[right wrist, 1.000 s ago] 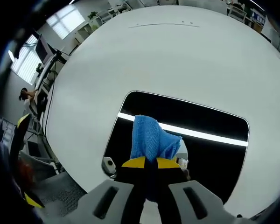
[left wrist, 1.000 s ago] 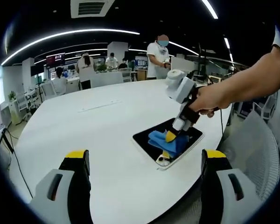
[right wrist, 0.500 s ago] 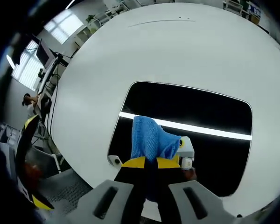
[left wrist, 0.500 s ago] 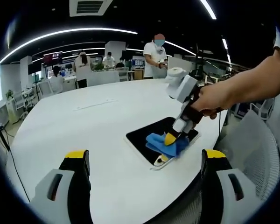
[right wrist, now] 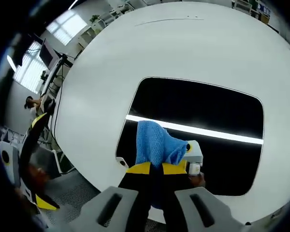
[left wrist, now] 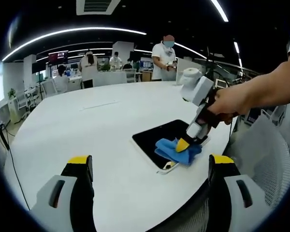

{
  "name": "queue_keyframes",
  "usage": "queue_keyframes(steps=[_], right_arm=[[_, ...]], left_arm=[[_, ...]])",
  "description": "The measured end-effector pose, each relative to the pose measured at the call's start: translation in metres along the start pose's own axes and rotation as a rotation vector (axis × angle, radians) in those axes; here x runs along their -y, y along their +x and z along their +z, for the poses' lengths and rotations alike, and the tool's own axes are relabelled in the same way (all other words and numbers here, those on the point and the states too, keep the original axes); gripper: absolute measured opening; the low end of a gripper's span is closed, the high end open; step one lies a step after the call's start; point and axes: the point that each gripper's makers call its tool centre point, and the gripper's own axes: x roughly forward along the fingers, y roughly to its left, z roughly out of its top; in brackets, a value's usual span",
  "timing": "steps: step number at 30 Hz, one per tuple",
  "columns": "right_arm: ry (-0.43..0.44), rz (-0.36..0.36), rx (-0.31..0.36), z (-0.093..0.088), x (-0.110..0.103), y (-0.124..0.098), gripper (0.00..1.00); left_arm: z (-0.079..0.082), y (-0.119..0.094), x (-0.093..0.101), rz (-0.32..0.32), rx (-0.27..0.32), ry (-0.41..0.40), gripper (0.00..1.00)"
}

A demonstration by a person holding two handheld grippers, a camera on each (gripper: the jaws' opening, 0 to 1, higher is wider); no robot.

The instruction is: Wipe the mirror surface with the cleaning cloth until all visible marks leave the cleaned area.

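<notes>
Cloth pinched between right gripper's fingers.

Open-plan office: desks, monitors (strip lights overhead).

cloth lower part hidden between right tongs | mirror near edge covered by both

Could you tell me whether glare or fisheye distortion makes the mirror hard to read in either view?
In the right gripper view the mirror looks mostly black, crossed by one bright reflected strip of ceiling light beside the blue cloth; the table edge bows strongly. In the left gripper view the mirror is small, dark, without glare, and ceiling lights curve.
</notes>
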Motion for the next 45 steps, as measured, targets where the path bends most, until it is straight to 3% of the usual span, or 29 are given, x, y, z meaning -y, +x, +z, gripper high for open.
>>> queue_keyframes(steps=[6,11,20,45], right_arm=[[0.003,0.003,0.006,-0.003,-0.001,-0.001,0.00],[0.005,0.005,0.012,-0.006,-0.002,-0.001,0.00],[0.066,0.035,0.019,-0.011,-0.003,-0.001,0.00],[0.008,0.023,0.024,-0.014,-0.004,-0.005,0.00]], left_arm=[[-0.006,0.001,0.000,-0.001,-0.006,-0.018,0.99],[0.000,0.000,-0.004,0.020,0.026,-0.011,0.99],[-0.004,0.002,-0.004,0.020,0.014,-0.021,0.99],[-0.007,0.002,-0.006,0.018,0.005,-0.010,0.99]])
